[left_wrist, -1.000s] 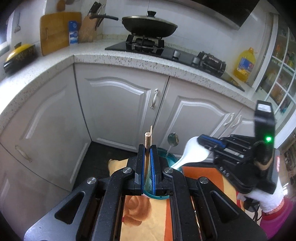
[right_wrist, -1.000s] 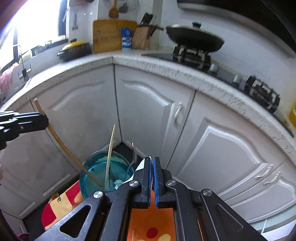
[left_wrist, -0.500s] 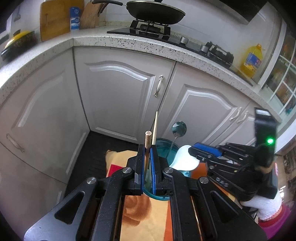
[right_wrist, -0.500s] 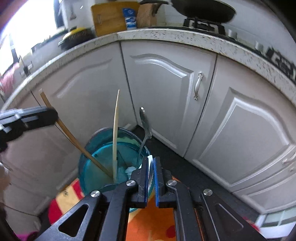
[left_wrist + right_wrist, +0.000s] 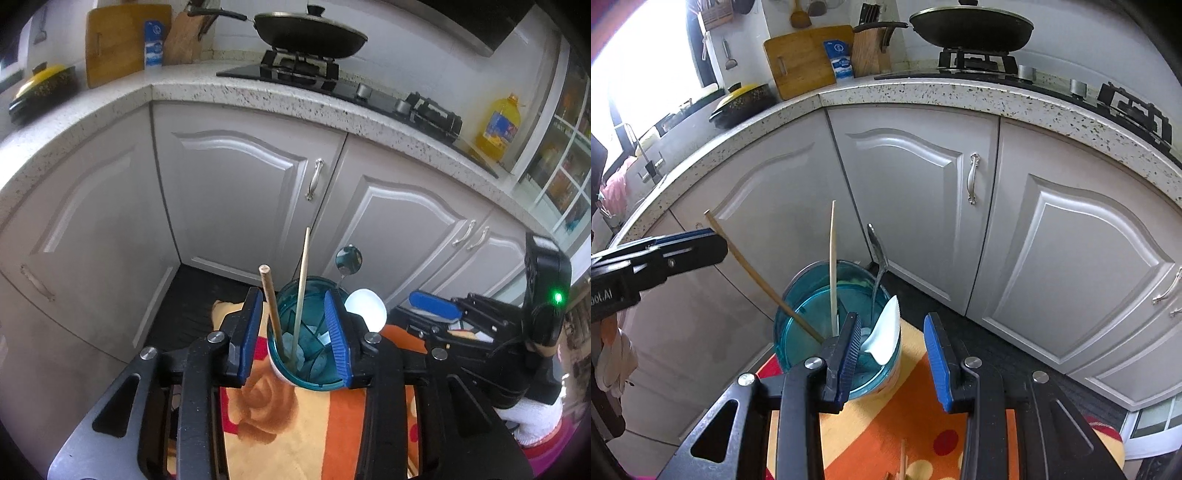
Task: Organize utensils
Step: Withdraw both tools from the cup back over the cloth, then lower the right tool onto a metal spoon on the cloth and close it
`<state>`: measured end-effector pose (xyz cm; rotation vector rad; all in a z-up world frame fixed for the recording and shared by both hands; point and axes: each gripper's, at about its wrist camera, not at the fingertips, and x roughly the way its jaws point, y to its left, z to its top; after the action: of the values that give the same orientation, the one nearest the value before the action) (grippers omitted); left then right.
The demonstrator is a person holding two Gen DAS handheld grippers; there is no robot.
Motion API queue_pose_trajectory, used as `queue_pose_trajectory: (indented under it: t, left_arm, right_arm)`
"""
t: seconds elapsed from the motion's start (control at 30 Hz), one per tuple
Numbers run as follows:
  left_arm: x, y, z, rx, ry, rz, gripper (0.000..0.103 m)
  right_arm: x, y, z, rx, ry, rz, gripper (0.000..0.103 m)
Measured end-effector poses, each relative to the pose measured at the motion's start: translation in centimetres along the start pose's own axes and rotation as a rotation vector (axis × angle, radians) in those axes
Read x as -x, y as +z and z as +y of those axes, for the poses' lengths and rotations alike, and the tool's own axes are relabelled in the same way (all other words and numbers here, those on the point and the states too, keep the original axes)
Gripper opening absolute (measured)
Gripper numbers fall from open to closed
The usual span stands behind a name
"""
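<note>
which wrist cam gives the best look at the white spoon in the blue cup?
Right wrist. The white spoon shows its bowl edge-on and leaning on the rim of the blue cup, just beside that gripper's left pad. In the left wrist view the spoon is only a round bowl peeking out behind the gripper's right pad, its lower part hidden.

Daylit, window [image 5: 639, 55] glare blown out, fisheye edges prob. warped.

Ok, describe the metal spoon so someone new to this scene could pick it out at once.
Look below the speckled countertop to the blue cup standing on the orange patterned cloth. The metal spoon stands bowl-up at the cup's far rim. Unlike the two wooden chopsticks and the white spoon beside it, it is shiny silver with a curved neck.
</note>
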<state>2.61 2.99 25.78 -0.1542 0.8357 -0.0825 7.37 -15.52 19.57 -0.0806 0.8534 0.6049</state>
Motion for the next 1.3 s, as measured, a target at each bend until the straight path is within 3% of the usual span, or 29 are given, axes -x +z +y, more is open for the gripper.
queue_pose_trajectory:
  t: [0.13, 0.3, 0.6, 1.3]
  left_arm:
    - [2.0, 0.1, -0.2, -0.003, 0.022, -0.049, 0.046]
    - [4.5, -0.3, -1.3, -0.044, 0.049, -0.106, 0.051]
    - [6.5, -3.7, -4.4, -0.123, 0.07, -0.149, 0.053]
    - [3.2, -13.1, -11.9, -0.196, -0.033, -0.018, 0.053]
  right_arm:
    - [1.0, -0.6, 0.3, -0.002, 0.0, -0.005, 0.037]
    - [2.4, -1.9, 0.6, -0.006, -0.005, -0.007, 0.039]
    - [5.8, -4.9, 0.7, -0.019, -0.034, -0.039, 0.04]
    - [10.9, -15.3, -2.1, -0.14, -0.123, -0.019, 0.041]
